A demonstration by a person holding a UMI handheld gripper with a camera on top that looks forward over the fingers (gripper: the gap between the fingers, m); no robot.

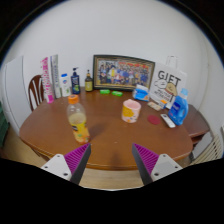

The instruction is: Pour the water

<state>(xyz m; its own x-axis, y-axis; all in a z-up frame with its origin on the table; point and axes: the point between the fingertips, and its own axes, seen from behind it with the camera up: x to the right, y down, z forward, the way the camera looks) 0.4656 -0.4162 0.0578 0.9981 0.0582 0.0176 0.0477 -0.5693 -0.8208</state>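
Against the pale wall we see a round wooden table [50, 128], and it takes most of the view. On its far edge a framed picture [124, 71] leans on the wall; the colourful print inside is too small for us to read. To the right of it stands a white box [168, 82] with the word "GIFT" in dark letters, the only writing we can read with certainty. Before this box there are blue packages [178, 108], and their labels stay unreadable for us. At the left a wooden chair [36, 90] stands behind the table, and near it some bottles [75, 81] are grouped together on the tabletop, one of them dark blue.

Closer to us, a clear bottle [77, 118] with an orange cap and yellowish content stands upright on the table, ahead of the left finger. An orange cup [131, 110] stands near the middle of the table, well apart from the bottle.

Our gripper [112, 160] is wide open: the two fingers with purple pads [76, 160] are far apart. They hold nothing and touch nothing.
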